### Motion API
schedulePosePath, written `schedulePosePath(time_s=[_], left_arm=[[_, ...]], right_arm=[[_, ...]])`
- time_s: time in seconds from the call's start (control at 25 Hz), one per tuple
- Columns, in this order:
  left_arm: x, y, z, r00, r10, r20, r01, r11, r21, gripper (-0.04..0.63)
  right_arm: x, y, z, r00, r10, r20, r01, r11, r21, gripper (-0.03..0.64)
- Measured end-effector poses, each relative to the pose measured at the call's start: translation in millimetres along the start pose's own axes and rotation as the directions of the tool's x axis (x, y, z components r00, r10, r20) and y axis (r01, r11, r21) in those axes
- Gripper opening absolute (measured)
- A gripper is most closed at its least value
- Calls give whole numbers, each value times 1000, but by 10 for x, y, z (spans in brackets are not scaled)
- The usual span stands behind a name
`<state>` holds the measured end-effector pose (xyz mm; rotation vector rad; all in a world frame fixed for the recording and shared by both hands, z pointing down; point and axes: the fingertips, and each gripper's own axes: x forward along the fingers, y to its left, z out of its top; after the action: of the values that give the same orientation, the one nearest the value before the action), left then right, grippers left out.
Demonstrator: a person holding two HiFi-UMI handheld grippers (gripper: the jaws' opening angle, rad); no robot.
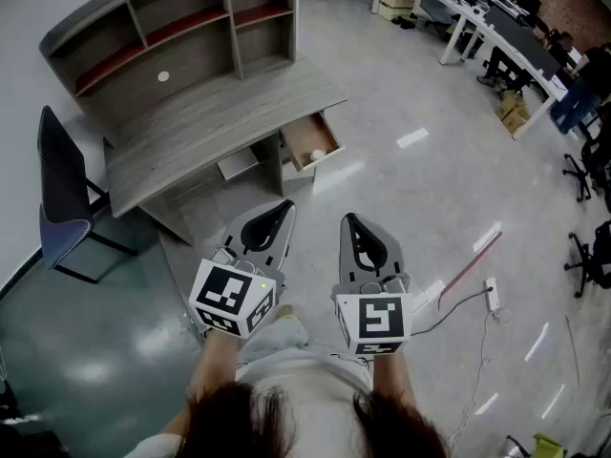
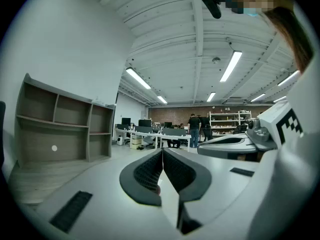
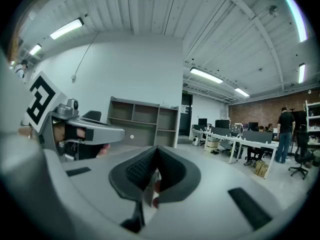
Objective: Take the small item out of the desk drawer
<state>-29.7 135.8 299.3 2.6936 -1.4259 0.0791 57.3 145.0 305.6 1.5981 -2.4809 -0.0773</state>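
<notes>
Pulled-out pale wooden desk drawer [image 1: 305, 141] well apart at 12 o'clock of both clenched, empty claws, grey left claw [image 1: 284, 206] seemingly nearer than grey right claw [image 1: 347, 219]; small item inside not discernible.

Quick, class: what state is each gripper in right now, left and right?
Left gripper: closed, holding nothing.
Right gripper: closed, holding nothing.

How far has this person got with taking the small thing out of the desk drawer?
Done: the drawer already stands pulled out from the desk, and a small pale item lies inside it. In hand: nothing. The left gripper and right gripper are both shut and empty, held short of the desk. Left: reach into the drawer, grip the item and lift it out.
</notes>
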Motion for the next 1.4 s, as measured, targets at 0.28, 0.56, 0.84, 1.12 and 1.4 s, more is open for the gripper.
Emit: schedulePosePath(time_s=[0.28,0.56,0.84,1.12,1.4], left_arm=[[58,418,37,1000,-30,4,30,1000,-8,17],[134,705,6,999,-44,1,44,999,-27,17],[369,928,-57,999,-49,-12,49,998,-40,17],[901,1200,-95,998,-53,-22,52,998,-48,17],[1582,1522,-161,999,-28,-40,26,998,-62,17]], right_arm=[[371,178,118,1000,-3,10,3,1000,19,26],[647,232,139,1000,-18,-10,18,1000,-8,26],[948,116,74,1000,-15,-20,15,999,28,26],[1478,-151,-63,999,-4,-48,6,999,36,28],[2108,-526,-275,994,37,-98,-33,998,45,29]])
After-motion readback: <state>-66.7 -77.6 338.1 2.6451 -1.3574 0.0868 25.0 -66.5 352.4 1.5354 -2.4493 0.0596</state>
